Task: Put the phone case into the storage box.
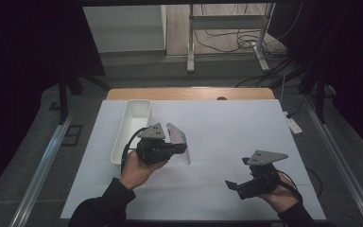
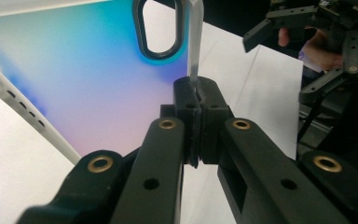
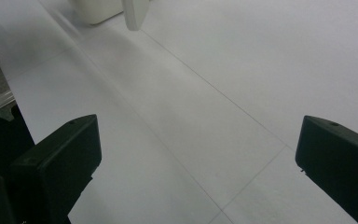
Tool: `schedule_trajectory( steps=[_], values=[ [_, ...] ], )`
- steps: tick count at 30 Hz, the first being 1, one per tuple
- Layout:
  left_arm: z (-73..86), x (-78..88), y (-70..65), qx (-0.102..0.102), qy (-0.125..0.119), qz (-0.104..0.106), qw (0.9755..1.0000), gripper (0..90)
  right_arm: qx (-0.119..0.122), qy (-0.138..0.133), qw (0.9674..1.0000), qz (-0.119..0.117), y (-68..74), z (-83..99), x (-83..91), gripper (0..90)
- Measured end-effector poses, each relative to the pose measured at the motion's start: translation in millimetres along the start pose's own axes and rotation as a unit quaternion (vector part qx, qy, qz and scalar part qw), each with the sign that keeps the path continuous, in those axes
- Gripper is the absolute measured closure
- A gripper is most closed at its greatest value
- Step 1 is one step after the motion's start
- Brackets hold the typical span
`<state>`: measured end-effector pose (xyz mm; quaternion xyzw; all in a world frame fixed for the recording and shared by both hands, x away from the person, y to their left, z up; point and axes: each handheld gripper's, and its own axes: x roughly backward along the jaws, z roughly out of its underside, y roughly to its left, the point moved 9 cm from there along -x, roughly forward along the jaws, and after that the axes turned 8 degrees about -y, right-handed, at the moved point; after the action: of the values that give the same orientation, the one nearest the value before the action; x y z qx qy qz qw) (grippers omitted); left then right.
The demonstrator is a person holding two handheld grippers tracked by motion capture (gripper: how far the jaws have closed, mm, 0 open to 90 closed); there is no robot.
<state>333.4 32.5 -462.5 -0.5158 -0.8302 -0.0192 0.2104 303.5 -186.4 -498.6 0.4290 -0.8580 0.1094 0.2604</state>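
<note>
Board: a thin clear board is held on edge above the table, near its left edge, just beside the white bin.
Left gripper: clenched on the board's rim.
Right gripper: released, near the front right corner.
Risk: the narrow pinch may let the board twist out.

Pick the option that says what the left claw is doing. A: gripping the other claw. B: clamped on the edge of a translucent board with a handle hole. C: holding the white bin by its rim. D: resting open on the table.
B: the left claw is pinched shut on the thin edge of the translucent board, beside its handle hole.
</note>
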Motion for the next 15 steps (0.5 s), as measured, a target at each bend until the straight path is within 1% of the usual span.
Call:
schedule_trajectory(
  steps=[2,7,11,15],
  values=[
    [-0.9,0.8,1.6,0.001,0.0,-0.004,1.0,88.3,0.0,-0.001,1.0,0.006,-1.7,1.3,2.9,0.3],
    [-3.0,2.1,5.0,0.001,-0.002,-0.009,1.0,88.3,0.0,-0.005,0.9999,0.013,-4.3,2.9,8.0,0.3],
    [-3.6,2.8,9.0,0.004,-0.001,-0.016,0.9999,88.3,-0.01,-0.005,0.9998,0.018,-6.7,5.3,12.8,0.1],
    [-4.1,3.6,13.1,0.005,-0.002,-0.024,0.9997,88.2,-0.014,-0.008,0.9996,0.024,-9.6,7.7,17.8,0.1]
  ],
)
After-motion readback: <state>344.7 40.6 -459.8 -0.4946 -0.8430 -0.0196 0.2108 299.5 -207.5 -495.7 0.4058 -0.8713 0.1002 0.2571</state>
